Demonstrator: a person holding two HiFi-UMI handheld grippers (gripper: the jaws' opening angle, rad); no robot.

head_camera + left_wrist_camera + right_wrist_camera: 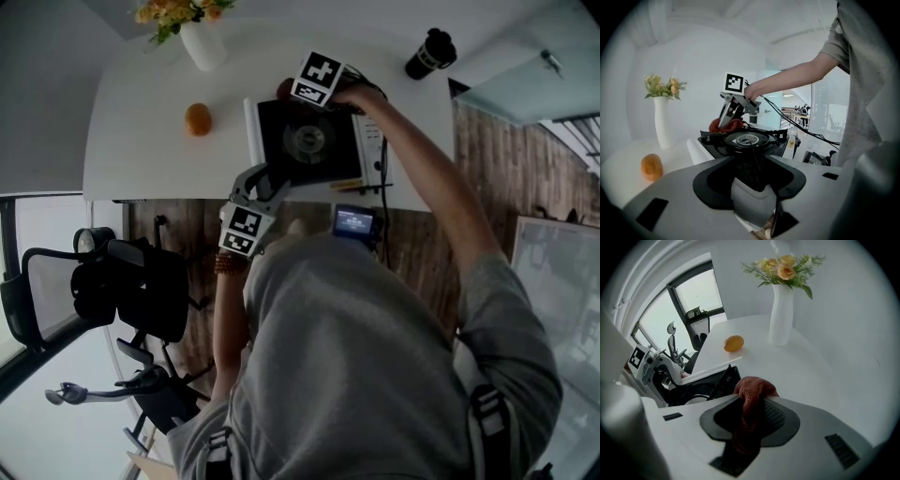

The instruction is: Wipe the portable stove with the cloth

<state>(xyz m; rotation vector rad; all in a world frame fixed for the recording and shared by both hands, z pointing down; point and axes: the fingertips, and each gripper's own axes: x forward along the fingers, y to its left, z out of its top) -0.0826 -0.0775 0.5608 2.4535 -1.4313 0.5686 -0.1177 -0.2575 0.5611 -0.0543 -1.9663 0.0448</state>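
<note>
**Head view.** I log the portable stove [309,141] on the near edge of the white table [141,159], black top facing up.
- Left gripper [255,187]: at the stove's near left corner.
- Right gripper [291,94]: at the far left corner, with a bit of the reddish cloth [283,89] showing under it.
- Also on the table: an orange fruit [198,119], a white vase [202,42] with flowers and a dark cup [430,53].

**Left gripper view.** My left jaws are clamped on the stove's pale near edge. The round burner [747,139] lies just beyond them. Across the stove, the right gripper presses the cloth down at the far rim.

**Right gripper view.** My right jaws are clenched on the cloth, which bunches up between the pads and hangs through. The cloth sits at the stove's corner, and the left gripper is at the opposite side. The fruit and vase stand well apart on the table.
</note>
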